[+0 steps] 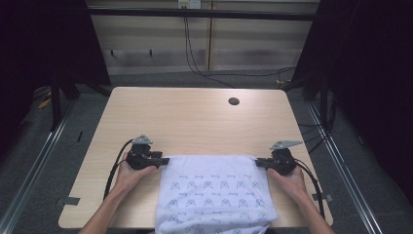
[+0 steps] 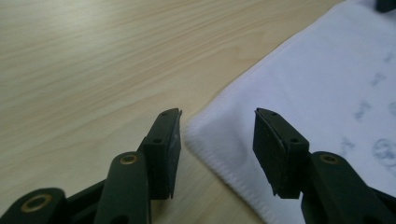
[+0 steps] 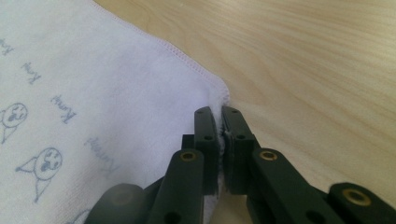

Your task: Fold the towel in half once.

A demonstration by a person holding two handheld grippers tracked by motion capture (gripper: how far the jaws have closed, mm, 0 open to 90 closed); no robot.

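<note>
A white towel printed with small grey cartoon figures lies flat on the near part of the wooden table and hangs over its front edge. My left gripper is at the towel's far left corner. In the left gripper view its jaws stand apart, with the hemmed corner between them and touching neither pad. My right gripper is at the far right corner. In the right gripper view its jaws are pinched together on the towel's corner edge.
A round cable hole sits in the table's far right part. Bare wood stretches beyond the towel. Metal rails run along the floor on both sides, and black cables hang by the back wall.
</note>
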